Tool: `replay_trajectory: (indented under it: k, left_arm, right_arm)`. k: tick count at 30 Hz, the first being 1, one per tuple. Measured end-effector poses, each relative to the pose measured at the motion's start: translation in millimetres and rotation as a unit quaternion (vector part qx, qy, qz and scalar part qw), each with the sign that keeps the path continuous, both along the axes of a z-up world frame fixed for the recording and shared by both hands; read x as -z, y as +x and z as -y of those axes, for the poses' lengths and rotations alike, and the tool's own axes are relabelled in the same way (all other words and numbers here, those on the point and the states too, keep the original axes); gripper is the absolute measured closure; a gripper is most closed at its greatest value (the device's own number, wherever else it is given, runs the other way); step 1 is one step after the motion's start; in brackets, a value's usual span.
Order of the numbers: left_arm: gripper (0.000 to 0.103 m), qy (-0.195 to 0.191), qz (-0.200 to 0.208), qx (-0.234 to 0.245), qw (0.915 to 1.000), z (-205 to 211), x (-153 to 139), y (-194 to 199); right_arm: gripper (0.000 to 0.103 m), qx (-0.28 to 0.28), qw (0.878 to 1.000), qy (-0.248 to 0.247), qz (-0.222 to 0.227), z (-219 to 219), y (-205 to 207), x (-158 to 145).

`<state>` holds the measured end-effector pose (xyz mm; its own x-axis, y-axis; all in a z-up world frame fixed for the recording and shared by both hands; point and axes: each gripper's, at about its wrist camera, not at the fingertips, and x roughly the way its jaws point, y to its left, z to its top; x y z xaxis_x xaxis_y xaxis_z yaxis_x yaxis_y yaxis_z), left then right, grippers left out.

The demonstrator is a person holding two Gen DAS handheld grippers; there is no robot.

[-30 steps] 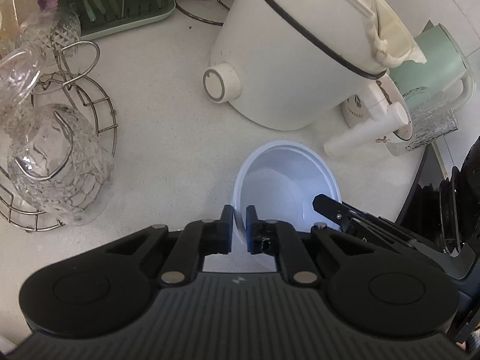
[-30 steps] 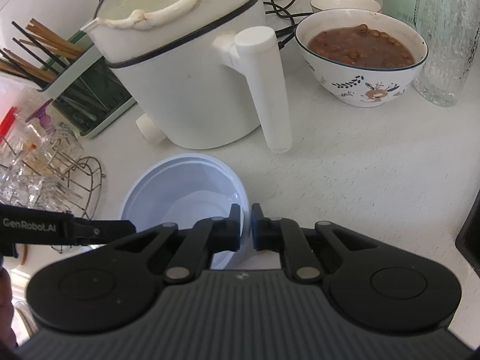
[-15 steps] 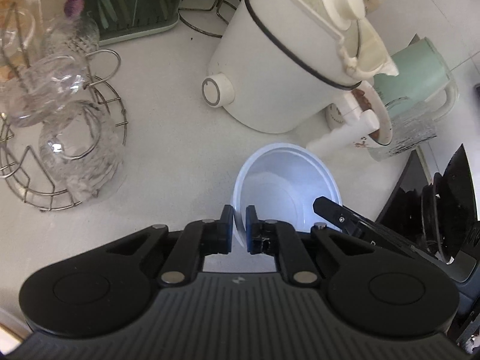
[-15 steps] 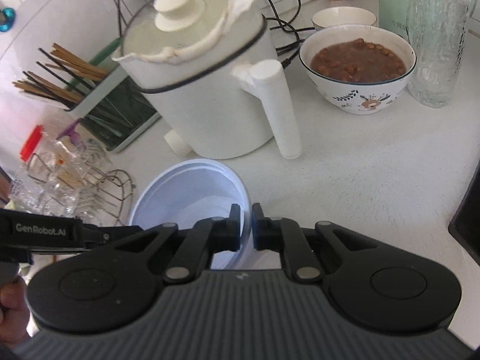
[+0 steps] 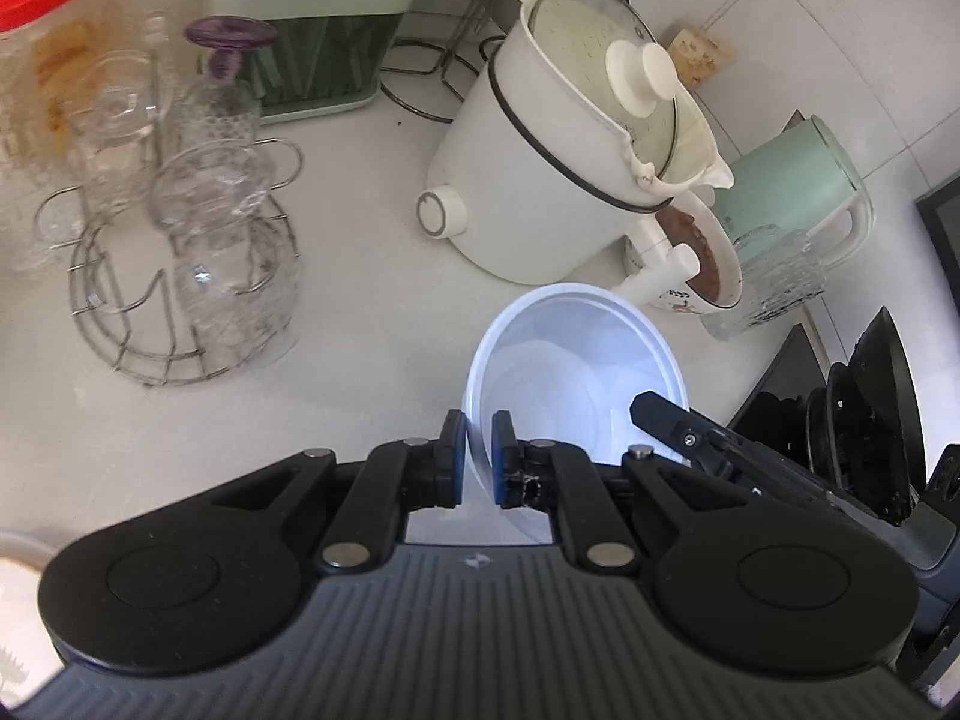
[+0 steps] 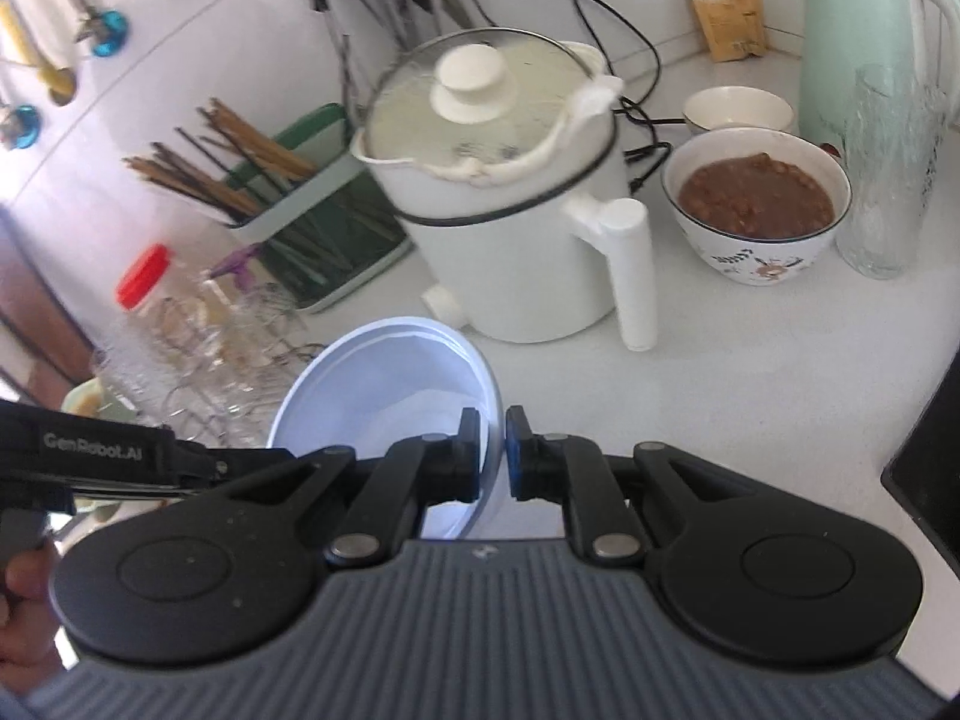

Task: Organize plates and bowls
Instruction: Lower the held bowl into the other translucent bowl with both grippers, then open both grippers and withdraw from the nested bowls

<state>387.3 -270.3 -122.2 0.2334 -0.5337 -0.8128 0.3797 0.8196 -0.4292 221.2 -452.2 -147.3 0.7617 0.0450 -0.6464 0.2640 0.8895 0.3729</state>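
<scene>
I have both tongs clamped on the white plastic bowl [image 5: 576, 372], left tongs [image 5: 478, 459] and right tongs [image 6: 492, 456] on opposite rims, holding it clear above the desk [image 5: 360, 312] in front of the cooker [image 5: 558, 180].

Two close wrist views angled down, both sharing white bowl [image 5: 576, 372] and countertop [image 5: 360, 324].
</scene>
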Motion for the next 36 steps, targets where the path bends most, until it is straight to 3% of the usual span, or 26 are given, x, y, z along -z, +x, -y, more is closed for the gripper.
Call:
replay_trajectory:
  k: [16,26,36]
  left_arm:
    - [0.093,-0.009,0.014,-0.046,0.9988,-59,-24,-43]
    - [0.093,0.013,0.002,-0.076,0.9970,-89,-9,-49]
    - [0.092,0.050,-0.029,-0.079,0.9952,-98,21,-66]
  right_arm:
    - [0.090,-0.070,0.998,0.005,0.006,-36,-17,-14]
    - [0.090,-0.108,0.994,0.023,-0.025,-63,-10,1]
    - [0.090,-0.126,0.987,0.013,-0.097,-80,-2,25]
